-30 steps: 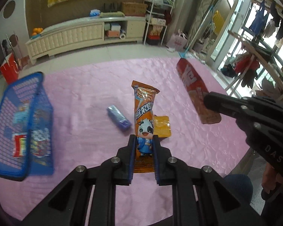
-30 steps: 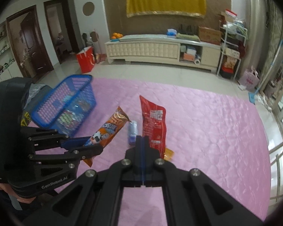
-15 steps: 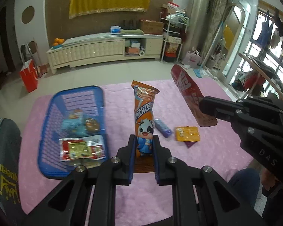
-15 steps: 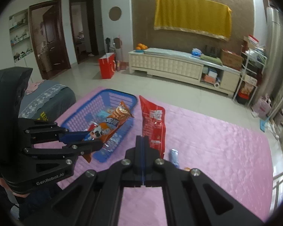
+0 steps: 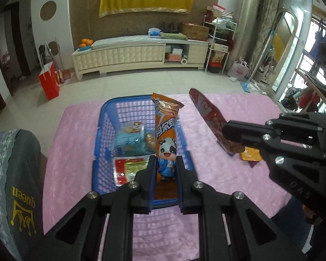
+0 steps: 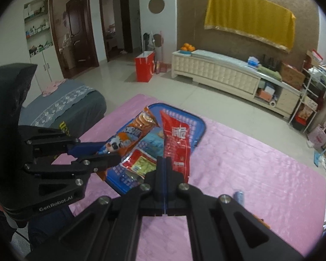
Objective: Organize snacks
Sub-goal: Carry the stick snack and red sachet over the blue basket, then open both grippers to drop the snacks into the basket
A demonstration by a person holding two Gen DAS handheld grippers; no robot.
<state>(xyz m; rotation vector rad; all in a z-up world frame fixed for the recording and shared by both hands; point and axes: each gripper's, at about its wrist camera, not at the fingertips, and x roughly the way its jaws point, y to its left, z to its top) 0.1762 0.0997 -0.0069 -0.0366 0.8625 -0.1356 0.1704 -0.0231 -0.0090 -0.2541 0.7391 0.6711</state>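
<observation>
Hovering above the blue basket [image 5: 102,130], left gripper [image 5: 164,174] pinches the orange snack pack [image 5: 165,128] and right gripper [image 6: 164,169] the red packet [image 6: 176,143], both light, crinkly, slippery films best held by their sealed ends.

The orange snack pack [image 5: 165,139] hides part of the blue basket [image 5: 128,106]; the small blue packet [image 6: 239,196] beside it is blurred, its label unreadable.

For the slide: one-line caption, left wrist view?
Left gripper carries an orange snack pack over the blue basket.
</observation>
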